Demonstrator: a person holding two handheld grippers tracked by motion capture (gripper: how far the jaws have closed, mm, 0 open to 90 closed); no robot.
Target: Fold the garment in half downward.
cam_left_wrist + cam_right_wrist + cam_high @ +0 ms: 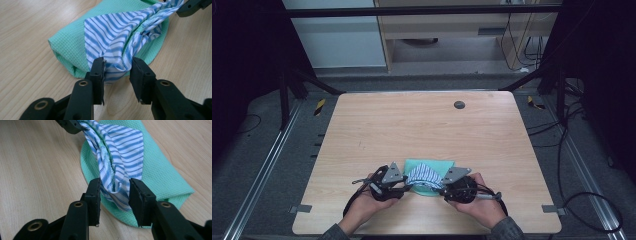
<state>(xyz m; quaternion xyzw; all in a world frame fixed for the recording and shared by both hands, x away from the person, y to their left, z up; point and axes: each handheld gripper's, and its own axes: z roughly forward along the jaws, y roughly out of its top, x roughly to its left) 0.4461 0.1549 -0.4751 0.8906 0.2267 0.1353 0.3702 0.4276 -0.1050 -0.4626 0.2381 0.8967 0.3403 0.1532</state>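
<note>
A blue-and-white striped cloth (423, 176) lies bunched on top of a folded green waffle-weave cloth (439, 164) near the table's front edge. My left gripper (405, 186) pinches the striped cloth's left end, and my right gripper (443, 189) pinches its right end. The fabric arches up between them. In the left gripper view the striped cloth (112, 37) fills the gap between the pads of the left gripper (117, 67), with the green cloth (70, 42) under it. In the right gripper view the right gripper (115, 187) clamps a fold of the striped cloth (120, 150) over the green cloth (162, 175).
The light wooden table (422, 125) has a round dark grommet (459, 104) at the back right. A person's hands come in over the front edge. Metal rails, cables and dark frame legs surround the table on the floor.
</note>
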